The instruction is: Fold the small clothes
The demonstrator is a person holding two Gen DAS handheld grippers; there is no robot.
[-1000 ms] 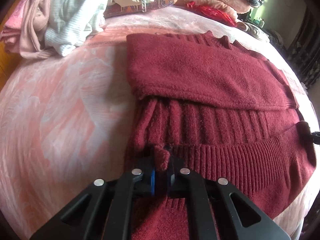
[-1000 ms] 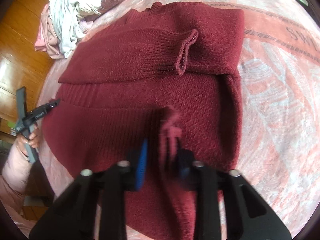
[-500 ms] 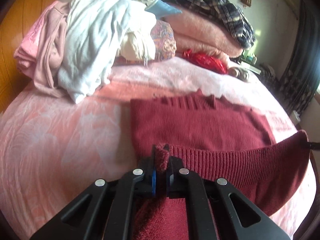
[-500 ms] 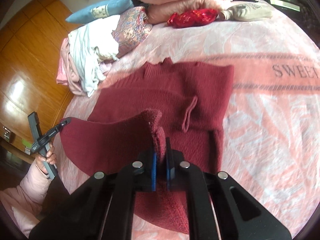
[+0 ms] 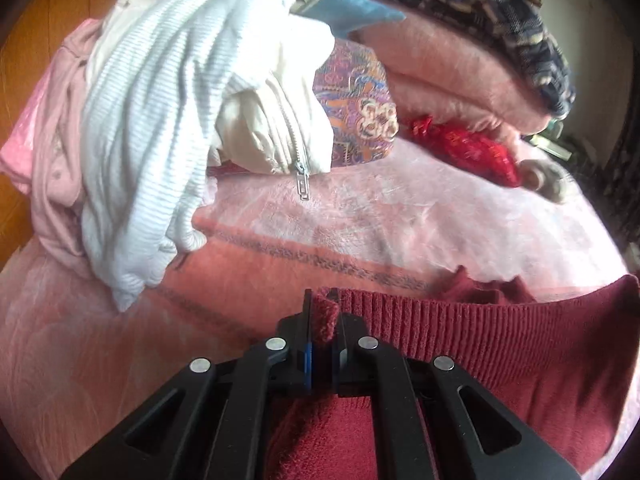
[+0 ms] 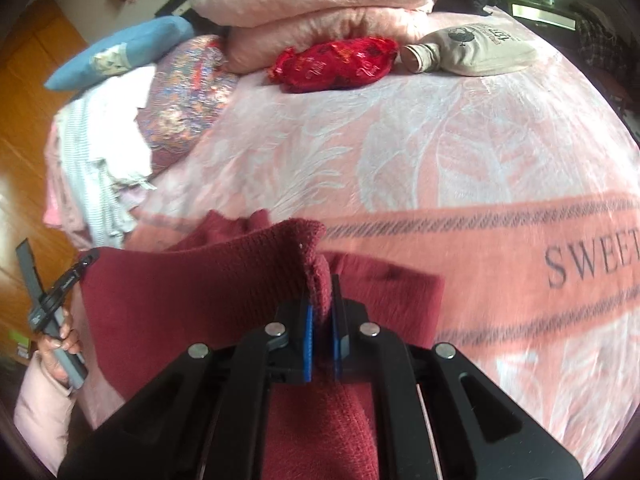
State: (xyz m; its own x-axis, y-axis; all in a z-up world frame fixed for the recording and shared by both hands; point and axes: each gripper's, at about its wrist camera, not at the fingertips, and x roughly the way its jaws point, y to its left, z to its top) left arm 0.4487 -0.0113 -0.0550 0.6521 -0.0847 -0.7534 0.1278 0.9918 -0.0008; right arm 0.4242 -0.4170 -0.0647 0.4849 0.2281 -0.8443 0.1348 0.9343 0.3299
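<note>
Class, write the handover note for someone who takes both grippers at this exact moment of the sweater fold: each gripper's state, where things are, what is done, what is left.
Left gripper: shut on the ribbed hem of the maroon sweater, at one corner.
Right gripper: shut on the hem's other corner.
Sweater: hem lifted off the pink blanket and stretched between both grippers; its collar end lies on the blanket just beyond.
Done: both sleeves appear tucked in, hem raised over the body.
Left: carry the hem up to the collar, lay it down, release, probably smooth it.
Other clothes are piled ahead on the left.
</note>
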